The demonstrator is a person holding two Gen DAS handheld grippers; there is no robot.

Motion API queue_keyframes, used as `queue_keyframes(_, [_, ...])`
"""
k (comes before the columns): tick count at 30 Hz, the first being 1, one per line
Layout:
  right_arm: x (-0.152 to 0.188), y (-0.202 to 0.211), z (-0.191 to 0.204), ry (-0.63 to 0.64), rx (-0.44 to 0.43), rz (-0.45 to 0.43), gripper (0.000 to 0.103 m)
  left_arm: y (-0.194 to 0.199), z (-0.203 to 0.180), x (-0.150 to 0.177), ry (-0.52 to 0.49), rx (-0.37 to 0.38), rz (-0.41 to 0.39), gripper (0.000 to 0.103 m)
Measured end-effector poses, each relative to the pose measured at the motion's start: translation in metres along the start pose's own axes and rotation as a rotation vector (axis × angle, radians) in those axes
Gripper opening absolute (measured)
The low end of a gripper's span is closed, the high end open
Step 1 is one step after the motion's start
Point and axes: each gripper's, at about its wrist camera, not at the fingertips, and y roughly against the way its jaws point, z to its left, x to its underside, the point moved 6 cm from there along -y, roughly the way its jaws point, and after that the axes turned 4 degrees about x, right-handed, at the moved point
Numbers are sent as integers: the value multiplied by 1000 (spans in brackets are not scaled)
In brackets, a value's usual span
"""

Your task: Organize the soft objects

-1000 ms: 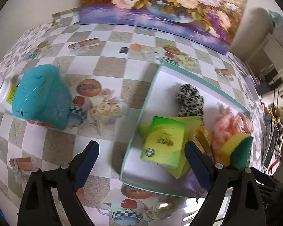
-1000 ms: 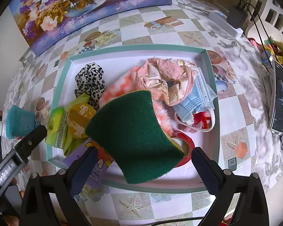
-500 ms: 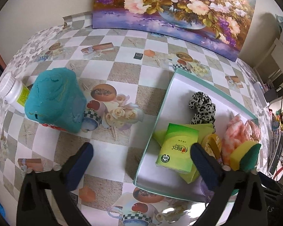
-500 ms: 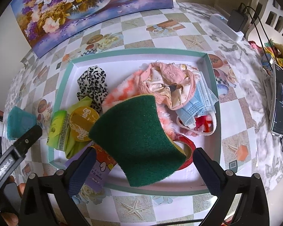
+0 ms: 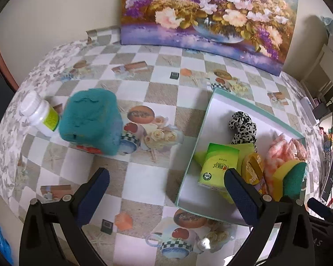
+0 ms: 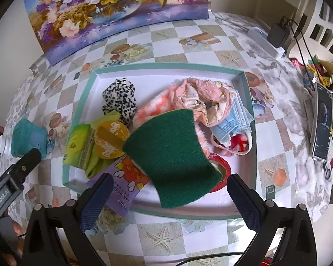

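The left gripper [image 5: 166, 194] is seen released, jaws spread wide with nothing between them, above the checked tablecloth [image 5: 144, 102]. A teal sponge [image 5: 90, 120] lies ahead to its left beside a white bottle [image 5: 38, 114]; the tray [image 5: 189, 173] sits ahead to its right. The right gripper [image 6: 166, 196] is also spread, nothing clamped; a green scouring pad [image 6: 173, 155] lies just ahead of it, atop the tray's heaped cloths [image 6: 202, 97].
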Motion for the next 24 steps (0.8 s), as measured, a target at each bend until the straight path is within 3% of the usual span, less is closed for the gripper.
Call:
queue_keyframes(5, [7, 7, 10, 14, -22, -17, 103, 12, 5, 8, -11, 23, 9, 103])
queue_keyframes(12, [19, 12, 26, 58, -14, -29, 103, 24, 21, 19, 0, 1, 5, 103])
queue_keyframes(18, [26, 12, 31, 76, -1, -26, 103, 28, 43, 29, 24, -76, 21, 103])
queue_keyframes(24, [32, 14, 34, 87, 7, -29, 103, 28, 54, 40, 36, -88, 56, 103])
